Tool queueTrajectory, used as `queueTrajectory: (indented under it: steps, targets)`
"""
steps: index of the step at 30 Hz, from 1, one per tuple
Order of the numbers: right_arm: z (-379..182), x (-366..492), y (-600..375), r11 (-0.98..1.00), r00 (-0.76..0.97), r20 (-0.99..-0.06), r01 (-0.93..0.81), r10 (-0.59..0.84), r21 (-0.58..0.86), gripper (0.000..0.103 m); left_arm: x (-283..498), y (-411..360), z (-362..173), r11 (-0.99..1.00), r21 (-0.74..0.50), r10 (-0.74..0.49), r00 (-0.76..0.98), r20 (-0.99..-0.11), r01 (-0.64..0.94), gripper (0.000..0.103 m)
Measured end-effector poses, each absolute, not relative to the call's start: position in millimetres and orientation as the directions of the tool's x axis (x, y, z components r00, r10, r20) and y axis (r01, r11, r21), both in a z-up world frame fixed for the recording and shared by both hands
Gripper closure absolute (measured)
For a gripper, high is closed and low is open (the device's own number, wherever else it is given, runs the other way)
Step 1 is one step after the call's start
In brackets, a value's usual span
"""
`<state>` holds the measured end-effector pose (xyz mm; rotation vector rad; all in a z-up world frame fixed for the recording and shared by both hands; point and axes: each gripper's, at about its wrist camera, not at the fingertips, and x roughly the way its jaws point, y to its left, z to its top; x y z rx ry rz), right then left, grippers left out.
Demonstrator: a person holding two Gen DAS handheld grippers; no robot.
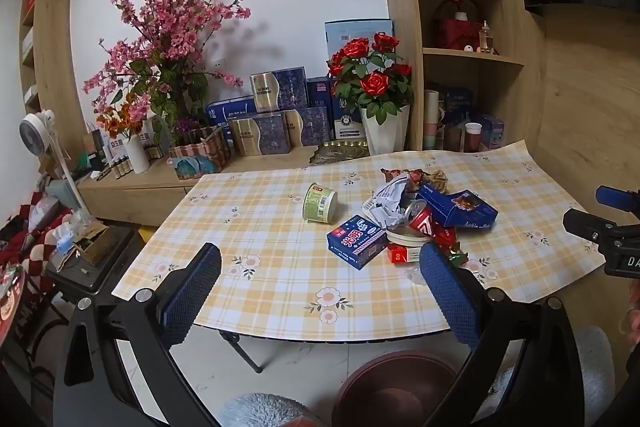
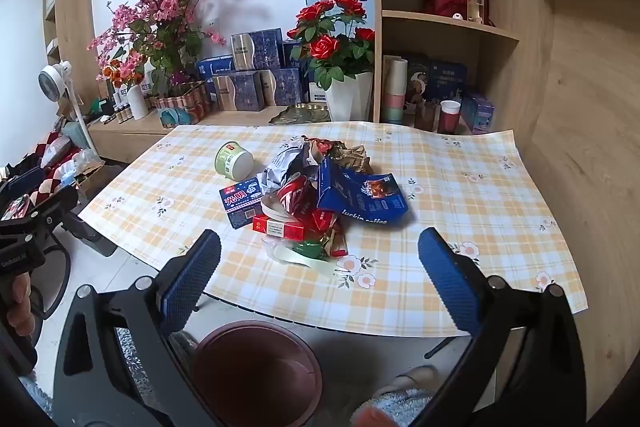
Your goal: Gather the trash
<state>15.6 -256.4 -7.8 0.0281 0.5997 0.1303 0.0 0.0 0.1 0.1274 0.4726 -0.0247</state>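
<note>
Below your two grippers, on the floor at the near table edge, sits a dark brown bin (image 2: 256,367). Nothing shows inside it.

Ahead of you, on a table (image 1: 280,279) with a yellow checked cloth, lies a heap of trash (image 2: 320,195). It holds a crumpled white wrapper (image 2: 284,167), a crushed red can (image 2: 294,197), a torn blue coffee carton (image 2: 360,195), a red cigarette pack (image 2: 278,227), a white lid (image 2: 274,209), and red and green foil wrappers (image 2: 320,247). A blue box (image 2: 242,203) with red lettering touches the heap on its left side. A green paper cup (image 2: 234,159) lies tipped over, apart from the heap, farther away and to the left.

Your left gripper (image 1: 320,291) is released, its jaws spread wide with nothing between them. It tilts downward over the near table edge. The heap lies ahead and to the right of it, with the cigarette pack just beside the right fingertip in this view.

Your right gripper (image 2: 320,275) is also released and wide apart, holding nothing. It tilts downward too. The heap lies straight ahead between its fingers, near but not touching, and the bin sits just under it.
</note>
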Motion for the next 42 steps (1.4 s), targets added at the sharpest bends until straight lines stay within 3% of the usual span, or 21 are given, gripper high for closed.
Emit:
queueTrajectory:
  steps: [42]
  targets:
    - [-3.4, 12.6, -253.8, 0.993, 0.818, -0.564, -0.109, 0.116, 0.047, 0.006, -5.9, -0.5, 13.4, 0.992, 0.109, 0.0, 0.895, -0.446, 0.054, 0.006]
